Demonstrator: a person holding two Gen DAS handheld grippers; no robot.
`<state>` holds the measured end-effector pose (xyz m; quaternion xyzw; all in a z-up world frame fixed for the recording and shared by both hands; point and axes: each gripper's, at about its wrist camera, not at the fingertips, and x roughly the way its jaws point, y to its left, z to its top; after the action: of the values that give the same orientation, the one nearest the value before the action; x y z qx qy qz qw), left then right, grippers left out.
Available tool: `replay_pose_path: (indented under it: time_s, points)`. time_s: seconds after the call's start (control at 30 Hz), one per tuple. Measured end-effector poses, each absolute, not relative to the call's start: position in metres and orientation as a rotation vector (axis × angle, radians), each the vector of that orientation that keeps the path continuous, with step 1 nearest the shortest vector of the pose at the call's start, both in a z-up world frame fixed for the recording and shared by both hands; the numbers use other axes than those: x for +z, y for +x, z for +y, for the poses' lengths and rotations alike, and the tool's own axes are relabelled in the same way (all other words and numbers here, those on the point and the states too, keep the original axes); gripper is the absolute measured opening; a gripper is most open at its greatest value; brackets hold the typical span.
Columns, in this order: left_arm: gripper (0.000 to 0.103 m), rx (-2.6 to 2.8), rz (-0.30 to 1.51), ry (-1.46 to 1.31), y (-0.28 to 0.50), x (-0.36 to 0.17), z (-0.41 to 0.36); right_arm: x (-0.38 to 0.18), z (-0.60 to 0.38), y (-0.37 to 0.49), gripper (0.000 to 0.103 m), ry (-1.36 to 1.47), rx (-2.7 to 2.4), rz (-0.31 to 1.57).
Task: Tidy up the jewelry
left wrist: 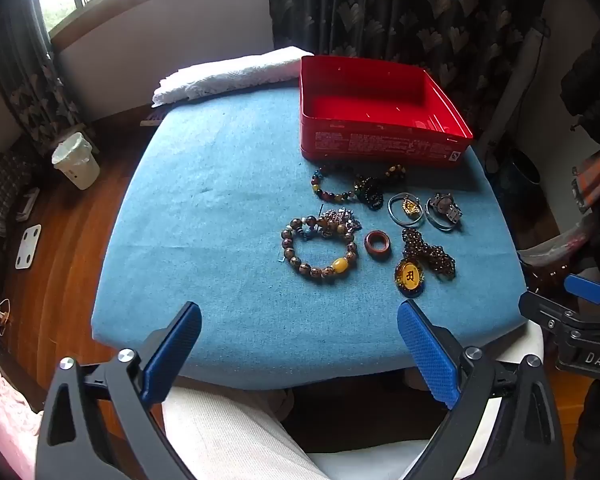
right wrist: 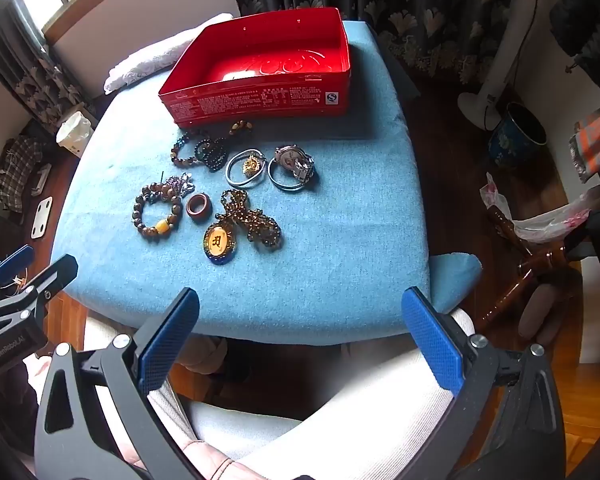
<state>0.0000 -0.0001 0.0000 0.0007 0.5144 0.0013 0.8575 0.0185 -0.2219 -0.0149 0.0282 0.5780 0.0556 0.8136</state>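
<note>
An open red tin box (left wrist: 380,144) (right wrist: 260,102) stands at the far side of a blue-covered table (left wrist: 228,208) (right wrist: 340,232). In front of it lies jewelry: a brown bead bracelet (left wrist: 320,268) (right wrist: 142,222) with a yellow bead, a red-brown ring (left wrist: 377,244) (right wrist: 199,208), an oval yellow pendant (left wrist: 409,278) (right wrist: 219,242) on dark beads, a multicolour bead bracelet (left wrist: 332,194) (right wrist: 180,158), silver bangles (left wrist: 404,216) (right wrist: 244,168) and a wristwatch (left wrist: 446,204) (right wrist: 296,162). My left gripper (left wrist: 300,316) and right gripper (right wrist: 300,300) hover open above the near table edge, both empty.
A folded white towel (left wrist: 228,76) (right wrist: 148,60) lies at the table's far left. A white bin (left wrist: 76,160) stands on the wooden floor to the left, a blue pot (right wrist: 516,136) and a fan base (right wrist: 480,108) to the right. The person's light trousers (left wrist: 228,432) are below the grippers.
</note>
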Motion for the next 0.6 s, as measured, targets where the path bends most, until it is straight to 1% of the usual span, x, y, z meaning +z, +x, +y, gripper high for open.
replay_pose_path:
  time_s: [0.6]
  points:
    - [0.096, 0.006, 1.081, 0.006, 0.0000, 0.0000, -0.0001, -0.0141, -0.2221, 0.0186, 0.098, 0.063, 0.120, 1.231]
